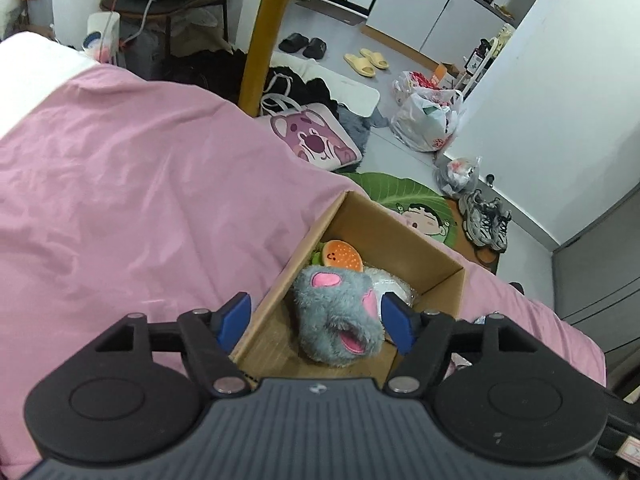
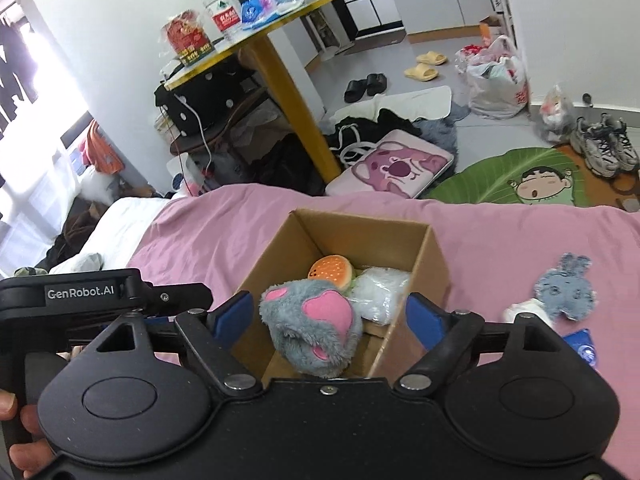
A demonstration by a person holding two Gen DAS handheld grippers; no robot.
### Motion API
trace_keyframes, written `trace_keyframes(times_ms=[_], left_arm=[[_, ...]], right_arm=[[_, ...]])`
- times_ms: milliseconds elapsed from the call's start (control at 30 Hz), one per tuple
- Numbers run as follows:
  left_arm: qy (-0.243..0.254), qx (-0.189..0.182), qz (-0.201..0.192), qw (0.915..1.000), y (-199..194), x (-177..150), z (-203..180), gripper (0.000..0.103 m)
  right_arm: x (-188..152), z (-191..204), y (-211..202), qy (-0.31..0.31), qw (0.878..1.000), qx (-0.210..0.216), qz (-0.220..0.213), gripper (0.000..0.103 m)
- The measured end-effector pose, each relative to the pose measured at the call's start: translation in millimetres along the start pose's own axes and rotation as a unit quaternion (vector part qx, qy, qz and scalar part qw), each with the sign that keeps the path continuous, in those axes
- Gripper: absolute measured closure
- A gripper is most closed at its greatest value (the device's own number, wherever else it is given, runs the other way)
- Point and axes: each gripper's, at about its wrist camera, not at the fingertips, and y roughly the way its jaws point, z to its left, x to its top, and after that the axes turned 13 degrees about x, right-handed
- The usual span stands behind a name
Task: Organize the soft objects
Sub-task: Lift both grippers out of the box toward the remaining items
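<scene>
Paw toy in box, both grippers released.
We hold the left gripper and right gripper spread over the box; next, the rabbit, right of frame, needs a mid-body pinch.

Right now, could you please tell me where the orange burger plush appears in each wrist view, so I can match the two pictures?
Left wrist view: the orange burger plush sits centre, inside the cardboard box, behind the grey furry plush.
Right wrist view: the burger plush sits centre, deep in the same box, left of a clear plastic bag.
Shared landmark: the yellow table leg.
</scene>
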Motion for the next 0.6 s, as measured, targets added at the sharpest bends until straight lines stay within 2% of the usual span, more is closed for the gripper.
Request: trace_keyframes(times_ms=[100, 233, 400, 600], left_arm=[[-0.004, 0.0, -0.008, 1.0, -12, -5, -3, 0.026], [-0.006, -0.004, -0.022, 0.9997, -27, -12, -4, 0.022], [-0.005, 0.021, -0.03, 0.9993, -41, -18, -9, 0.02], [-0.002, 0.027, -0.05, 0.9984, -62, -26, -22, 0.014]], right_arm=[[-2, 2, -13, -0.007, 1.0, -0.006, -0.01, 0.01], [-1, -1, -27, -0.003, 1.0, -0.007, -0.017, 0.01], [-3, -2, -42, -0.002, 1.0, -0.006, -0.019, 0.01], [-4, -8, -65, 0.004, 0.999, -0.007, -0.036, 0.006]])
